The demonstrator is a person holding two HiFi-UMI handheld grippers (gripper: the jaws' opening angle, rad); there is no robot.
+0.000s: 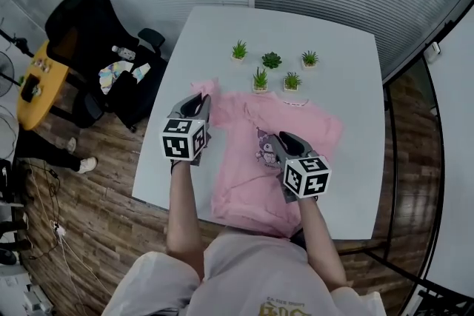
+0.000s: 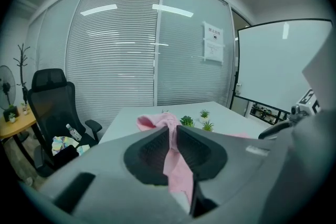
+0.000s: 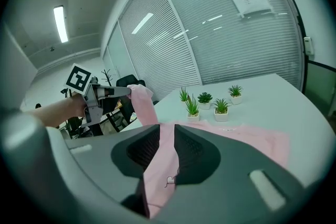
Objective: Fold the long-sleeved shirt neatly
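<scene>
**Both tongs pinch a pink shirt above a white surface**

We see a pink long-sleeved shirt (image 1: 248, 185) spread front-up on a white surface (image 1: 348, 92). Its hem reaches the near edge and its collar points toward the far edge. Five small potted plants (image 1: 272, 61) stand just beyond the collar. A black office chair (image 1: 92, 29) sits off the surface's left edge.

The left tongs (image 1: 198, 101) are closed narrowly on the end of one sleeve. They hold it lifted near the left edge, and the cloth hangs from the jaws in a loose fold. The right tongs (image 1: 285, 138) are closed on a ridge of cloth at the chest, beside a small printed cartoon figure. That cloth is drawn up off the surface. The other sleeve lies flat toward the right edge.

We judge the shirt to be light, soft and entirely limp. It will sag between the two held points and drape wherever it is not supported. It will also wrinkle rather than hold a line. It is not fragile, but a thin single layer could slide out of a shallow pinch.

The best holds look to be the thicker parts: cuff, shoulder seam and hem. Taking them near the edges should make each fold fall straight.
</scene>
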